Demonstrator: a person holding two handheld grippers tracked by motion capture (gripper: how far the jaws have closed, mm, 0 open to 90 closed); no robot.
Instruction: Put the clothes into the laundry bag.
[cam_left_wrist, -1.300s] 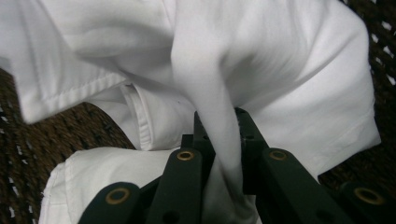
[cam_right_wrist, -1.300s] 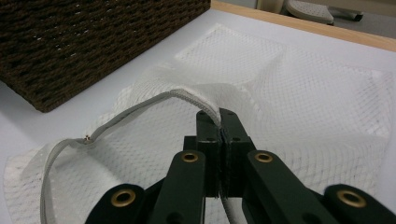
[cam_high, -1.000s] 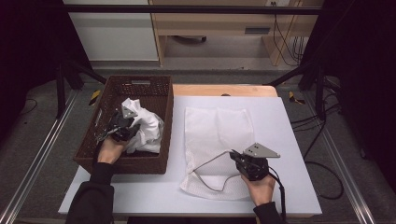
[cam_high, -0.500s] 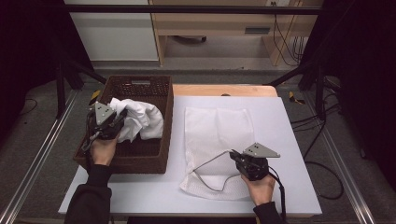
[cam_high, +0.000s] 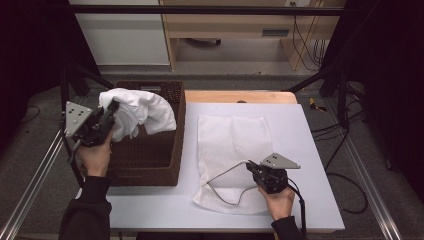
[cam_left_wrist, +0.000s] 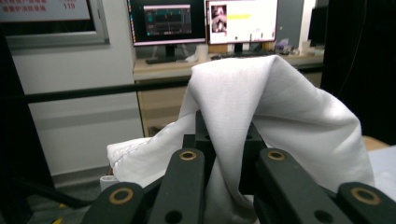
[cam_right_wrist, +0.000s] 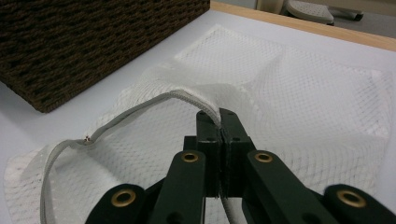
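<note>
Left gripper (cam_high: 111, 111) pinching white cloth (cam_high: 137, 111) tight between jaws, lifting it up over dark woven basket (cam_high: 150, 155) at left side of table (cam_high: 320, 150). Cloth hanging from jaws, draping down toward basket. Left hand (cam_high: 95, 155) gripping handle, forearm coming in from near edge, gripper pointing far and right.

Right gripper (cam_high: 254, 168) squeezing zipper edge (cam_right_wrist: 140, 109) of white mesh bag (cam_high: 232, 140), holding bag mouth up a little. Bag lying flat on table, just right of basket. Right hand (cam_high: 277, 202) resting low near table's near edge.
</note>
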